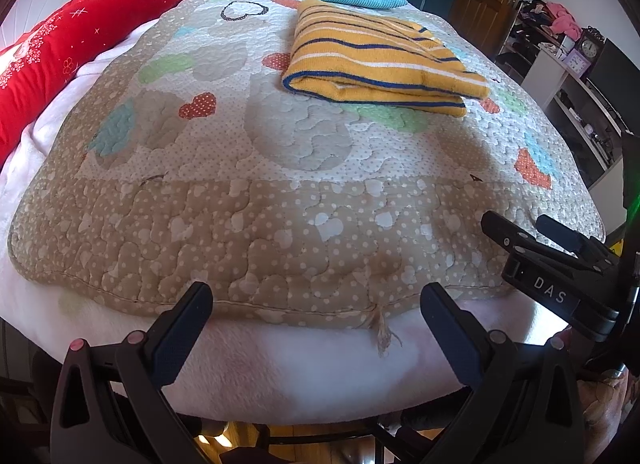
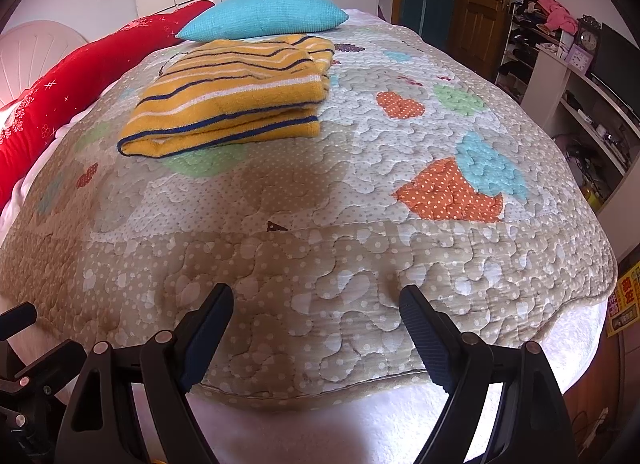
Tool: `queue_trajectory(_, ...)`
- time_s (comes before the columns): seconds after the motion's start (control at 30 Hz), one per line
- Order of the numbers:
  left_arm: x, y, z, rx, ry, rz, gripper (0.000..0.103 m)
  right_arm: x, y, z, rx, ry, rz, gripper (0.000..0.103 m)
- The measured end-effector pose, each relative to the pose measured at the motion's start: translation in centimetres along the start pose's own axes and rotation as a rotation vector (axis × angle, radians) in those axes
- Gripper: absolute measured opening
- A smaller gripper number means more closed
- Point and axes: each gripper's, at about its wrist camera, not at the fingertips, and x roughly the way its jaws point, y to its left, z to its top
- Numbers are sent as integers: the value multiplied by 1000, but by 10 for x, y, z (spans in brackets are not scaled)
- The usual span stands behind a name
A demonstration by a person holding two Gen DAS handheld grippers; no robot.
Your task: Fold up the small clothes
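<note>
On the quilt (image 2: 360, 192): folded striped garment (image 2: 232, 100); left gripper (image 1: 316, 304) and right gripper (image 2: 316, 304), jaws apart, empty.

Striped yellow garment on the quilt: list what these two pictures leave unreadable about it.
- Striped yellow garment: folded in both views, so its type and sleeves are hidden inside the layers.
- Its far edge: hidden behind its own upper surface in both views.
- The quilt beneath it: covered in both views.
- Any label: none visible.
</note>
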Motion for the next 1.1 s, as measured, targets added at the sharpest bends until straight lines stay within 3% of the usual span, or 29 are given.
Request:
queue_trajectory(0.3,0,2,6,3,-7,0,103,0,4,8,-35,-5,-9,88)
queue_trajectory(0.57,-1,13,52,29,-81,57,103,-2,-3,65,7,-48,87,89)
queue_trajectory(0.73,5,15,75,33,-95,67,103,1,5,90,-18,-80,76,90)
queue_trajectory(1.1,31,7,85,46,-57,14,103,36,7,84,-35,-29,40,90)
